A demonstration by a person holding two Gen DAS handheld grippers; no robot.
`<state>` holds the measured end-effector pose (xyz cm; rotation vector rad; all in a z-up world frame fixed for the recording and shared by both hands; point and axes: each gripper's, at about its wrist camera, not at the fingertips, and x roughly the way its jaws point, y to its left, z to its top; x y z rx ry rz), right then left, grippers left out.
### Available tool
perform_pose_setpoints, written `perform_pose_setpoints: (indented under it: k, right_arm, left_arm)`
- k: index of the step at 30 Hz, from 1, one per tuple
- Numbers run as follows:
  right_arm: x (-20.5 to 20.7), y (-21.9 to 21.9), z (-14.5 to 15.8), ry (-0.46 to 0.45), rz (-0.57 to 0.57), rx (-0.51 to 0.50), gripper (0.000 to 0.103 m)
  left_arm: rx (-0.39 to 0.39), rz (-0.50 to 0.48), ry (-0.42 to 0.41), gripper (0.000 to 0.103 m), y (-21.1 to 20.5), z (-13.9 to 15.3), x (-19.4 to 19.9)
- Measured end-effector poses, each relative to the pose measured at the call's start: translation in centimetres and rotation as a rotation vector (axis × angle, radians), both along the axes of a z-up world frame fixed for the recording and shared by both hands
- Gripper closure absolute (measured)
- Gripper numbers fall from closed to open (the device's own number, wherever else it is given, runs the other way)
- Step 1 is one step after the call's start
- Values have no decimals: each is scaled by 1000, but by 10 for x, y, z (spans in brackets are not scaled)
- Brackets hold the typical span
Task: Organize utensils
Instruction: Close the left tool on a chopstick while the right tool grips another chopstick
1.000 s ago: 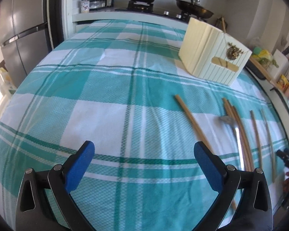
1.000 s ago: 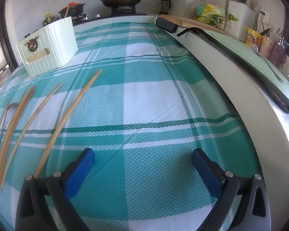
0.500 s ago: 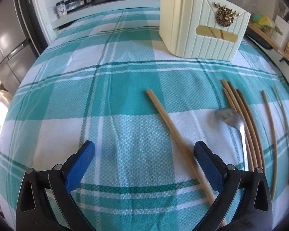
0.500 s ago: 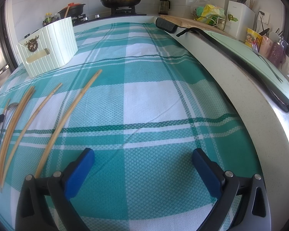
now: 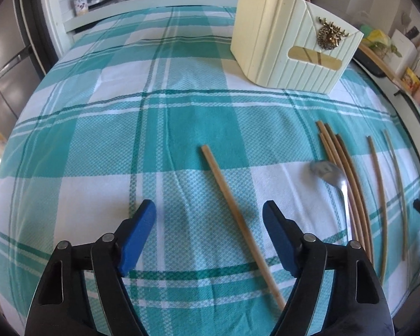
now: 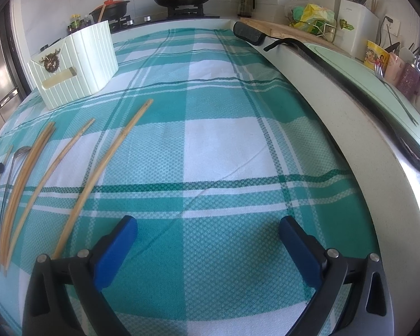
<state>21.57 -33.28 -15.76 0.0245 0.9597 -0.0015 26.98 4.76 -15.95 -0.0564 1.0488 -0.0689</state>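
Hovering over a lone chopstick (image 5: 238, 218) on the checked tablecloth (image 5: 98, 145)

left gripper (image 5: 210, 224) is sitting with its jaws apart, having just been narrowing, the chopstick lying between the blue pads (image 5: 138, 232) but not pinched. Spoon (image 5: 330, 176) and the other chopsticks (image 5: 347, 184) are lying off at 3 o'clock, cream utensil box (image 5: 288, 44) up at 1 o'clock. right gripper (image 6: 208, 247) is hanging spread wide over bare cloth, nothing in it.
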Motion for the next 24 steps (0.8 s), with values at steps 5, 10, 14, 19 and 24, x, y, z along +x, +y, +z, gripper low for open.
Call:
perform_pose_setpoints:
  k: [5, 10, 14, 19, 24]
  right_arm:
    - [5, 32, 33, -21, 67, 122, 1]
    - [51, 72, 17, 49, 134, 44, 24]
    - [87, 81, 2, 92, 119, -30, 48]
    - [108, 83, 7, 126, 107, -20, 54]
    - [119, 77, 7, 135, 83, -7, 80]
  left_arm:
    - [63, -25, -14, 26, -14, -4, -8]
    - [20, -24, 4, 30, -10, 0, 0]
    - [-13, -54, 16, 30, -9, 0, 16]
    - [-55, -56, 46, 41, -4, 2, 33]
    - [-39, -10, 39, 84, 1, 2, 34]
